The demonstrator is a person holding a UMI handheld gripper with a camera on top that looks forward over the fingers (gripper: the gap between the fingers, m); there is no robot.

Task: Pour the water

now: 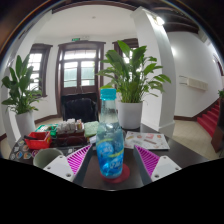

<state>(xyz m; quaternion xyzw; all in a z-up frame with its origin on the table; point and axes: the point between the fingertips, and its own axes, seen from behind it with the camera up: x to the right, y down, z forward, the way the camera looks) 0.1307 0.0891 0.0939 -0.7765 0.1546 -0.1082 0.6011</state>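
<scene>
A clear plastic bottle (109, 140) with blue water inside sits right between the two fingers of the gripper (110, 160). The pink pads (78, 158) are wide apart, and I see a gap on each side of the bottle, so nothing is squeezing it yet. The bottle stands up straight on the dark table (170, 150), near the table's front edge.

I think this bottle is light and a bit soft. Thin plastic can bend in if you squeeze hard. It looks smooth too, so it may slip. The water inside will slosh and pull it around when it tips. The best place to hold it looks like the wide middle part, below the skinny neck, with one pad on each side.

Farther back on the table stands a big green plant in a white pot (130, 112). A red tray (55, 138) with small things sits toward the table's left side. I cannot see a cup to pour into for sure.
</scene>
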